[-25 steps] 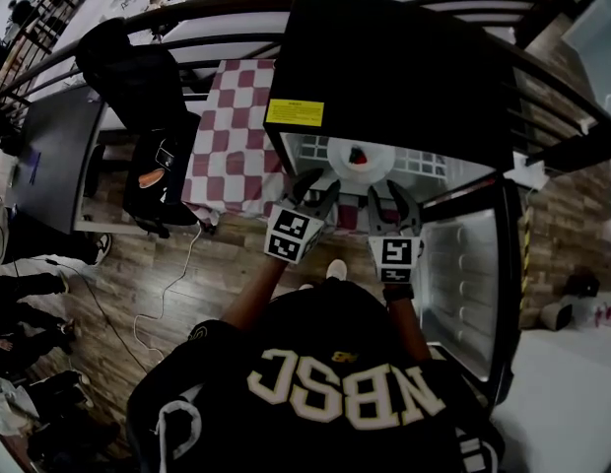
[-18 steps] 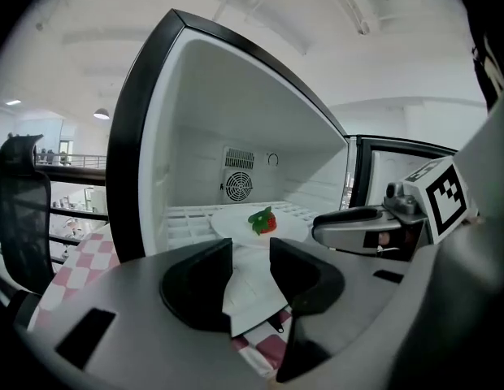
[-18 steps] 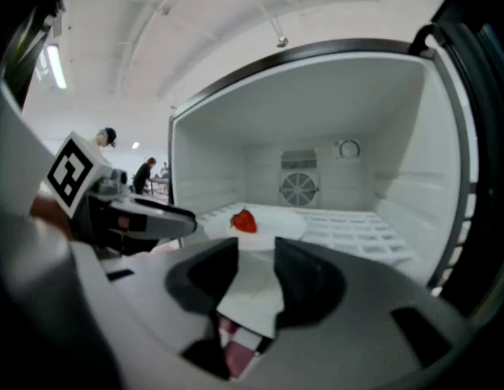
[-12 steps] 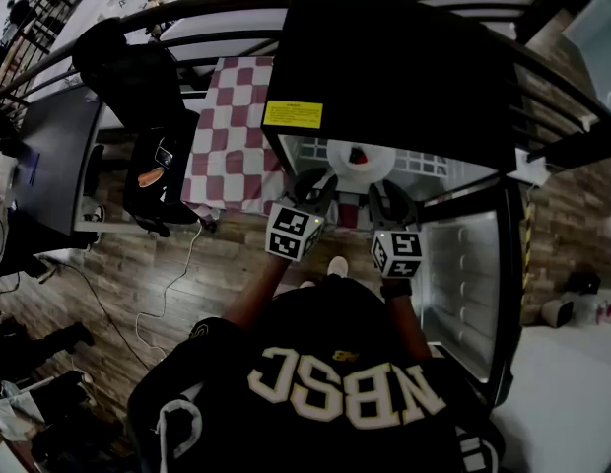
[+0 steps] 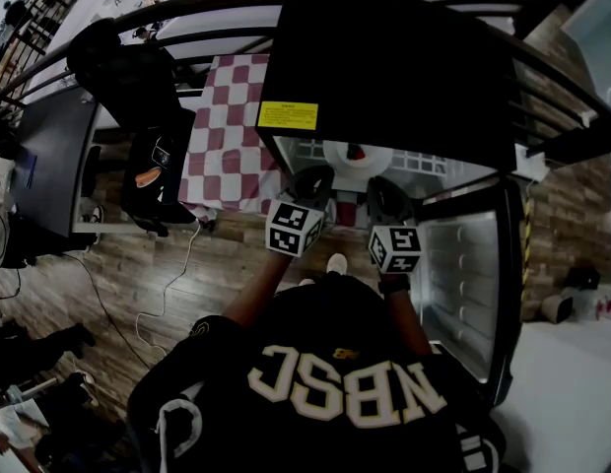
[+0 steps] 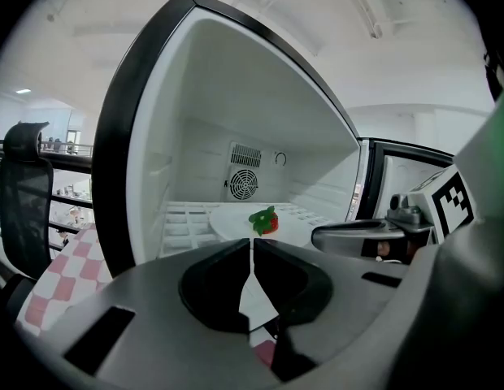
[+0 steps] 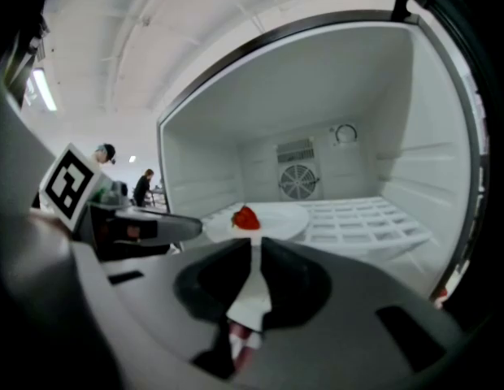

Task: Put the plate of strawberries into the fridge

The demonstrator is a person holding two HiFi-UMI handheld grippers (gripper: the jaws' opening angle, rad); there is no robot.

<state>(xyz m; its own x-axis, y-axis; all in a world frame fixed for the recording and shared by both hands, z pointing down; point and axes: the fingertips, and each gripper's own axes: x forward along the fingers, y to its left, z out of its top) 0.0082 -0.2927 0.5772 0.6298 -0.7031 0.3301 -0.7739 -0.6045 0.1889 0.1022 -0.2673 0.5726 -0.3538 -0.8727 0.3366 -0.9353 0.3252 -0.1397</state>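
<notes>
A white plate (image 5: 337, 158) with one red strawberry (image 5: 356, 152) lies on the wire shelf inside the open fridge (image 5: 384, 57). In the left gripper view the plate (image 6: 232, 220) and the strawberry (image 6: 266, 220) lie beyond my jaws. In the right gripper view the plate (image 7: 276, 218) and the strawberry (image 7: 245, 218) do too. My left gripper (image 5: 313, 180) (image 6: 253, 246) is closing, with its tips together and nothing between them. My right gripper (image 5: 387, 190) (image 7: 256, 246) is also closing, with a narrow gap and nothing in it. Both hang in front of the fridge opening, apart from the plate.
The fridge door (image 5: 463, 274) stands open at the right. A table with a red and white checkered cloth (image 5: 232, 126) is to the left of the fridge, and a black chair (image 5: 138, 87) stands beside it. People (image 7: 145, 187) stand far off.
Both grippers have drawn back a little from the fridge opening, and their jaws have gone from wide apart to nearly together. The plate stays on the shelf.
</notes>
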